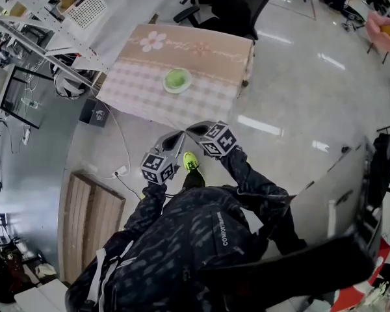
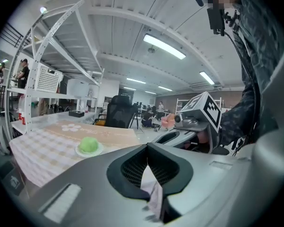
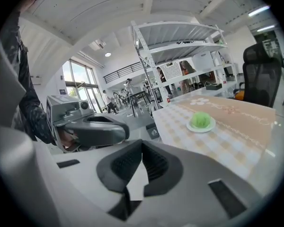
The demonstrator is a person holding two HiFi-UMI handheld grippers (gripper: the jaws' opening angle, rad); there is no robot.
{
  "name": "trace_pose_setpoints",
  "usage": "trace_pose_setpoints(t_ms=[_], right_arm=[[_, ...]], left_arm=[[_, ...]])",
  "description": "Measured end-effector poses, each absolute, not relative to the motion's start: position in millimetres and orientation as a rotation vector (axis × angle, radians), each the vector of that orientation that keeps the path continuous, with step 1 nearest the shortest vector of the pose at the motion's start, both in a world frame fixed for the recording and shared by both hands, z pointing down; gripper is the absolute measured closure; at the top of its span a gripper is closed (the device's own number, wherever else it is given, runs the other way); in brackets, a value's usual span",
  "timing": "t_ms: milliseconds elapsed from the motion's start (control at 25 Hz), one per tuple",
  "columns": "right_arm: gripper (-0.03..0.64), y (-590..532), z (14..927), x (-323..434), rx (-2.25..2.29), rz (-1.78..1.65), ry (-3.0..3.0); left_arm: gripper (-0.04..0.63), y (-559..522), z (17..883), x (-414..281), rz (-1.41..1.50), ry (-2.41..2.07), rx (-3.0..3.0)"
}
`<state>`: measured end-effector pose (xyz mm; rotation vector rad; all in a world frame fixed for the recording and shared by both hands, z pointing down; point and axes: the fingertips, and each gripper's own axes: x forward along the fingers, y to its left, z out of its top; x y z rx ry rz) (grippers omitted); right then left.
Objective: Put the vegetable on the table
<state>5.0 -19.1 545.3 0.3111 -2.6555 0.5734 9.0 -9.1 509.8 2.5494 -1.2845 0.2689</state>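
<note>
A round green vegetable (image 1: 177, 78) lies on a white plate (image 1: 166, 87) in the middle of a table (image 1: 136, 93) with a pink checked cloth. I hold both grippers close together in front of my chest, well short of the table's near edge. My left gripper (image 1: 179, 136) and my right gripper (image 1: 190, 129) are shut, with nothing between their jaws. The left gripper view looks over its shut jaws (image 2: 148, 164) at the vegetable (image 2: 88, 144), ahead to the left. In the right gripper view, past the gripper (image 3: 142, 167), the vegetable (image 3: 201, 119) lies ahead to the right.
A black office chair (image 1: 237, 5) stands behind the table. White shelving (image 1: 45, 18) is at the table's left. On the floor lie a power strip with cables (image 1: 120, 171) and a wooden panel (image 1: 91, 220). My yellow-green shoe (image 1: 190, 161) shows below the grippers.
</note>
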Motion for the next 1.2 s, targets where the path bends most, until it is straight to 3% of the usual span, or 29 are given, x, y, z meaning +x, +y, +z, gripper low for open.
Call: trace_pose_setpoints(t_ms=[360,1200], right_arm=[[0.616,36,528,53,0.294,0.57,-2.687],[0.617,77,507,83,0.204,0.55,-2.737]], left_arm=[[0.595,49,496,57,0.249,-1.321,2.566],[0.595,96,489,68,0.219,-1.478,2.475]])
